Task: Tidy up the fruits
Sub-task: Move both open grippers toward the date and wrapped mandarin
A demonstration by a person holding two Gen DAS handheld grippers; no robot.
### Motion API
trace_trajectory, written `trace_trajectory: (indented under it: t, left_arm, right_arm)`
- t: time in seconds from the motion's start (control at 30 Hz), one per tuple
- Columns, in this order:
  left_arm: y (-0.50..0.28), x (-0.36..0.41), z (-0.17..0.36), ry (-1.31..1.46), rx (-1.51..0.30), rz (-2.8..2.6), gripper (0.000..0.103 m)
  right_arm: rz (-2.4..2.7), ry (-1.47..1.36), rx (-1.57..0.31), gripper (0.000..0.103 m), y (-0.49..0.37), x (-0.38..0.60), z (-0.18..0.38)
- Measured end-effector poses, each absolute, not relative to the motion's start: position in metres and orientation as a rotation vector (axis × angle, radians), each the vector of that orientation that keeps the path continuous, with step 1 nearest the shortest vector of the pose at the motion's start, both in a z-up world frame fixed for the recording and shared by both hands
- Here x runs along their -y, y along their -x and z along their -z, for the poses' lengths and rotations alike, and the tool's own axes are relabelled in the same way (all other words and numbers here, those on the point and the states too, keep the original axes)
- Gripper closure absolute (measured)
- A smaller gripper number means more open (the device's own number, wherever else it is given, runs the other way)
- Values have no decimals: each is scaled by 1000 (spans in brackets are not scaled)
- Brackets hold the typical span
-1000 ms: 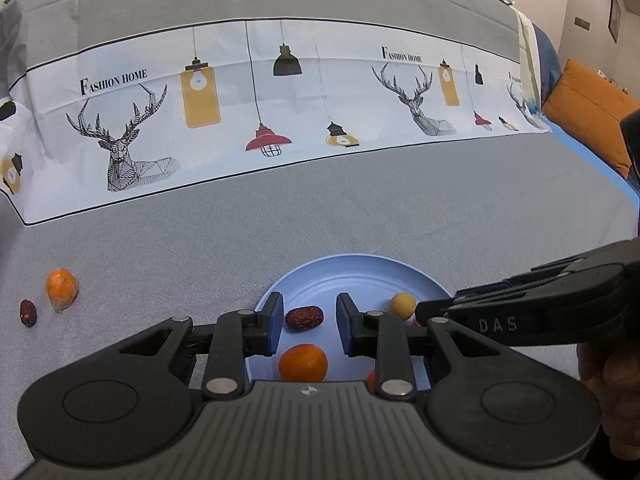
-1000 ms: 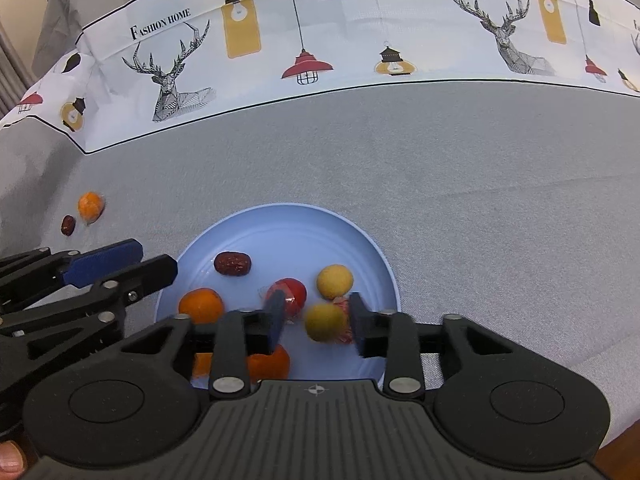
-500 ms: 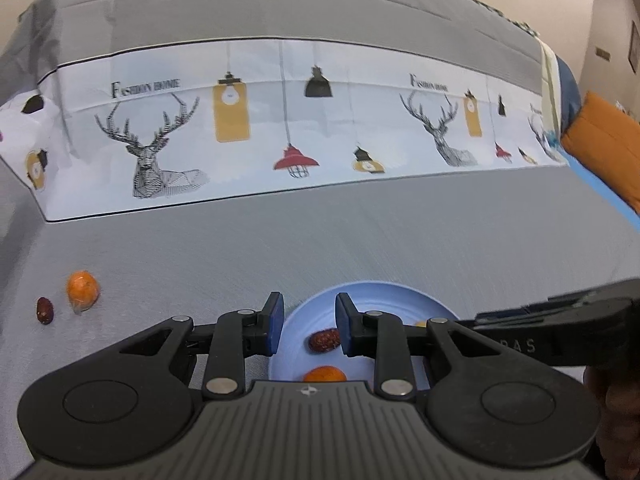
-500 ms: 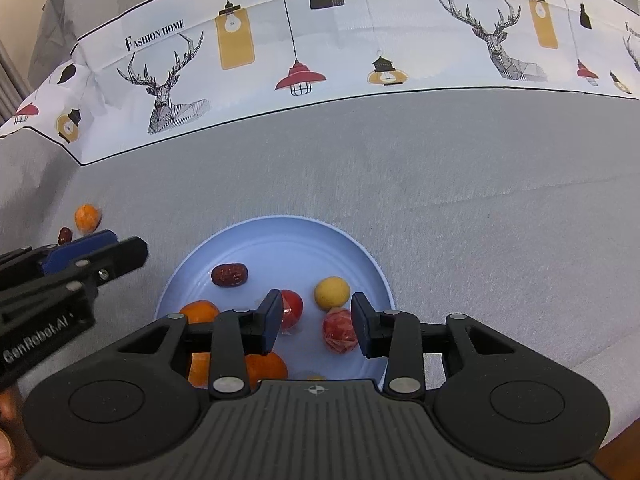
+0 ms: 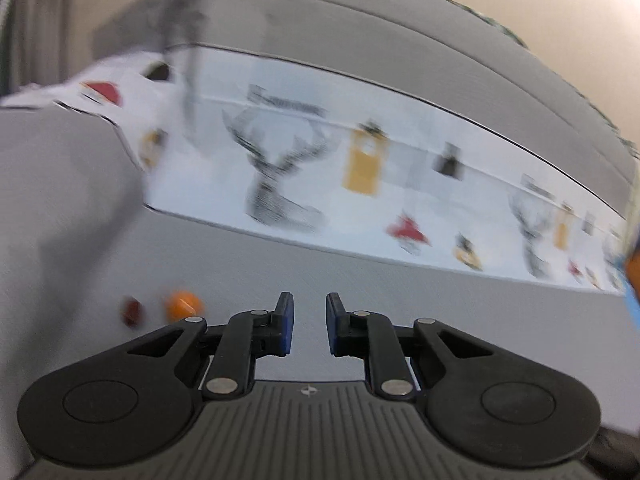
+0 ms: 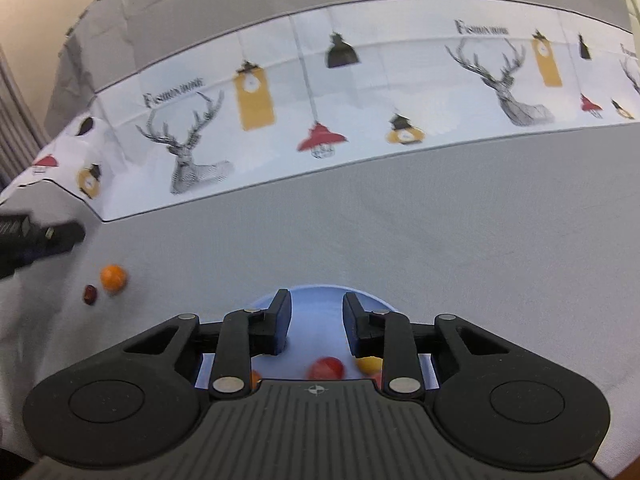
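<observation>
The left wrist view is blurred. A small orange fruit (image 5: 184,305) and a dark red date (image 5: 132,312) lie on the grey cloth, left of my left gripper (image 5: 310,312). Its jaws stand shut to a narrow gap, with nothing in it. The same orange fruit (image 6: 113,277) and date (image 6: 90,294) appear at the left of the right wrist view, below the left gripper's tip (image 6: 40,236). My right gripper (image 6: 314,308) hangs over the blue plate (image 6: 320,296), its jaws closing on nothing. A red fruit (image 6: 326,368) and a yellow fruit (image 6: 368,363) lie in the plate, partly hidden.
Grey cloth (image 6: 440,220) covers the surface. Behind it runs a white printed band (image 6: 360,100) with deer and lamps. An orange cushion (image 5: 634,268) shows at the far right edge. A curtain (image 6: 16,120) hangs at the left.
My left gripper rose, rolled and swung left off the plate, which left its view; its jaws narrowed. My right gripper tipped up, its jaws narrowed, and the fruits slid low in its view.
</observation>
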State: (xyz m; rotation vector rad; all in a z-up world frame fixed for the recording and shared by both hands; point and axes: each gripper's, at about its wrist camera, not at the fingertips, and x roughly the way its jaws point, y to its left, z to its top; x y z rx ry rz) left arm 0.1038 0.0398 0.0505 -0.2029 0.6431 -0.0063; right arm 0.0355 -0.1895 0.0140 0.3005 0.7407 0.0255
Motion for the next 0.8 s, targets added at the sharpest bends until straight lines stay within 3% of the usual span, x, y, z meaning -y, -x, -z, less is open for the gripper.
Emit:
trace_trajectory:
  t: [0.17, 0.33, 0.63, 0.67, 0.8]
  left_arm:
    - [-124, -91, -25, 261, -630, -189, 85]
    - [-133, -155, 15, 558, -751, -312, 85]
    - [-143, -187, 36, 696, -780, -379, 79]
    - [-144, -189, 40, 714, -790, -376, 78]
    - [-150, -196, 51, 761, -811, -376, 78]
  right_arm:
    - [-80, -314, -736, 73, -43, 168, -17]
    - [-223, -368, -727, 72, -55, 136, -22]
    - [-439, -412, -768, 71, -119, 57, -16]
    - [-449, -410, -775, 70, -126, 51, -13]
    - [-495, -367, -811, 50, -153, 21, 5]
